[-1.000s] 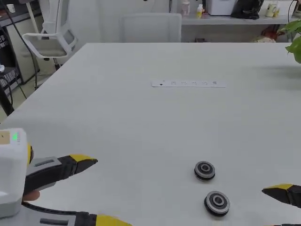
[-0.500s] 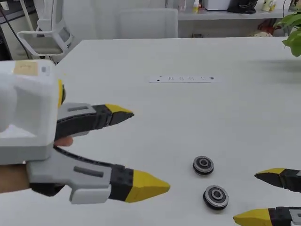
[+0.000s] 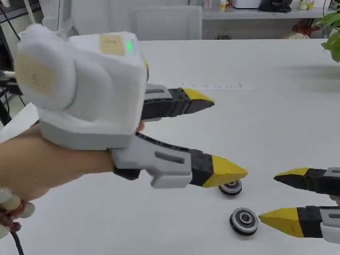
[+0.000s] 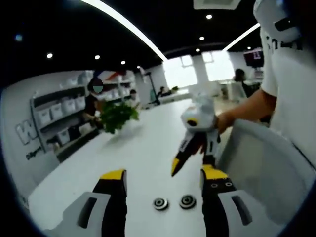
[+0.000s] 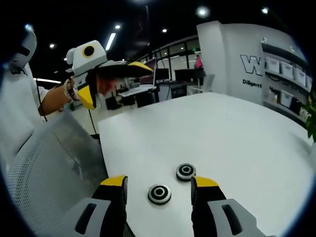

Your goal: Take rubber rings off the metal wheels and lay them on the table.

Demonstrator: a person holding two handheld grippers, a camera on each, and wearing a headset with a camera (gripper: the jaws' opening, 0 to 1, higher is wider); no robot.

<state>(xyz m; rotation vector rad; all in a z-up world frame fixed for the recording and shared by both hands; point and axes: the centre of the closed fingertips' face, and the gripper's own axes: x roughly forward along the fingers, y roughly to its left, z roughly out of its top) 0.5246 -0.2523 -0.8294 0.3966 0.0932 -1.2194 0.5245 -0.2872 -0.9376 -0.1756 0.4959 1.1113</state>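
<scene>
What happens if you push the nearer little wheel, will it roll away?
Probably not: the nearer wheel lies flat on the table, so it should slide rather than roll. Its metal hub suggests it's heavy for its size. The black rubber ring may grip and drag.

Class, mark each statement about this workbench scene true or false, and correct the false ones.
1. A near wheel and a far wheel lie on the table. True.
2. The right gripper is shut on a wheel. False: its jaws are open and hold nothing; the near wheel lies just ahead of its tips.
3. The left gripper has its jaws open. True.
4. The rubber rings lie on the table apart from the wheels. False: both wheels have their dark rings on.
5. A power strip lies on the table beyond the wheels. True.
</scene>
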